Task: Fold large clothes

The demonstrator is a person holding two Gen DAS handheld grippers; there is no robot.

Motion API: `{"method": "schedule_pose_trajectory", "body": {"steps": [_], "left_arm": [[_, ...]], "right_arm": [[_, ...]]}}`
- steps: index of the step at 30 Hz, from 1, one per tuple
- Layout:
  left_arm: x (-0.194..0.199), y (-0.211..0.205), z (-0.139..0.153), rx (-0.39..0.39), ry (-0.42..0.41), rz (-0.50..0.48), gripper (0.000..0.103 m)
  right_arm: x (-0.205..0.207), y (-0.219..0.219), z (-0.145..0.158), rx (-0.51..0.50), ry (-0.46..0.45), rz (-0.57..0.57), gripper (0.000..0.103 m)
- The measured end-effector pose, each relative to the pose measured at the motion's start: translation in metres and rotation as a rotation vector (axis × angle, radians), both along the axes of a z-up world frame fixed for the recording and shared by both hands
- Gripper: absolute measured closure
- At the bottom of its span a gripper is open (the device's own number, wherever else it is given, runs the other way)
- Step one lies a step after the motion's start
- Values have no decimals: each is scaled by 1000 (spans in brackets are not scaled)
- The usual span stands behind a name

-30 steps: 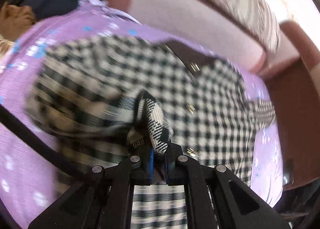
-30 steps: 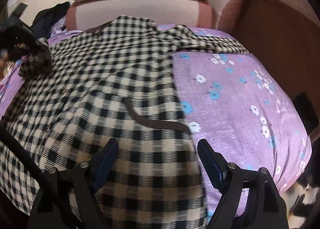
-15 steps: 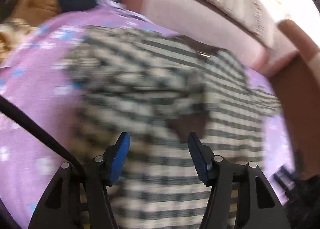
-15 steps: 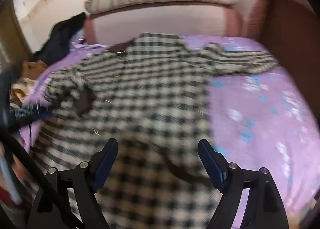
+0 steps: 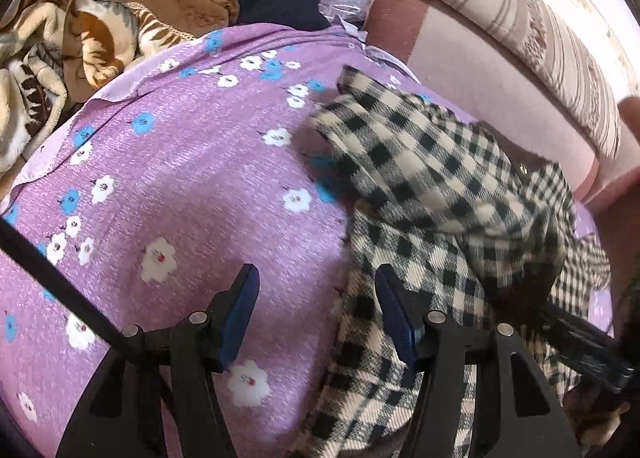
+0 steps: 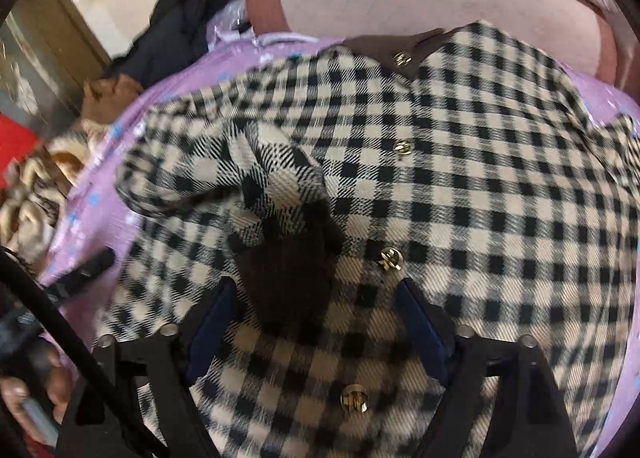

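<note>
**A:** What can go wrong here? The checked coat (image 6: 460, 186) lies on the purple flowered bed sheet (image 5: 180, 186), with one sleeve (image 6: 224, 178) folded over its front.

**B:** The sleeve looks loose and bunched. If a tool drags across it, I think the fold could open again. The right tool (image 6: 316, 318) has just been closing, but its jaws are apart above the cloth and clamp nothing.

**A:** And the left tool (image 5: 316, 314)?

**B:** Apart too, empty, over the sheet just beside the coat's edge.

**A:** What does each view add?

**B:** The right wrist view shows the brass buttons (image 6: 390, 258) and brown collar (image 6: 396, 48). The left one shows the heap of clothes (image 5: 132, 18) beyond the sheet.
</note>
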State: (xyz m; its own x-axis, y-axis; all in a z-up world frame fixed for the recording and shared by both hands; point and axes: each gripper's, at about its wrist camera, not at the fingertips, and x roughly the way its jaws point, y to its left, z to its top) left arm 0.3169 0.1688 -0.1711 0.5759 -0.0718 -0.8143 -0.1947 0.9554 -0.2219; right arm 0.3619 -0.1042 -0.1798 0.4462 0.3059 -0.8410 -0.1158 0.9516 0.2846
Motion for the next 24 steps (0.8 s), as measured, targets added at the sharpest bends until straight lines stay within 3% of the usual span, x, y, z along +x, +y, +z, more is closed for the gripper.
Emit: {"method": "schedule_pose_trajectory", "body": {"steps": [1,2,3,6,9,14,17,19,21,24], "left_arm": [[1,4,1,-5,-5,7,44],[-1,4,3,-11,-12,14,44],[-1,7,3,-19,-16,22,44],[-1,16,2,-54,-15,49,44],[0,20,-2,-91,-1,56,44],[0,16,-4,-89,-1,53,44],[-1,10,-5,-74,-2,46,44],[0,7,-6,-60,3,40,44],[-2,5,-7,-49,4,38,44],[1,0,-10,-31,18,29,44]], "right_arm": [[5,0,-2,13,14,4,63],[10,-3,-3,64,38,8,94],[13,-13,1,136,56,4,96],[14,-38,21,194,39,-8,98],[12,-75,48,159,17,-36,98],[22,-141,64,-51,22,-203,99],[38,-161,53,-307,47,-305,98],[40,-171,57,-417,32,-357,96],[40,-157,67,-350,-9,-333,78],[44,-113,76,-296,-62,-216,73]]}}
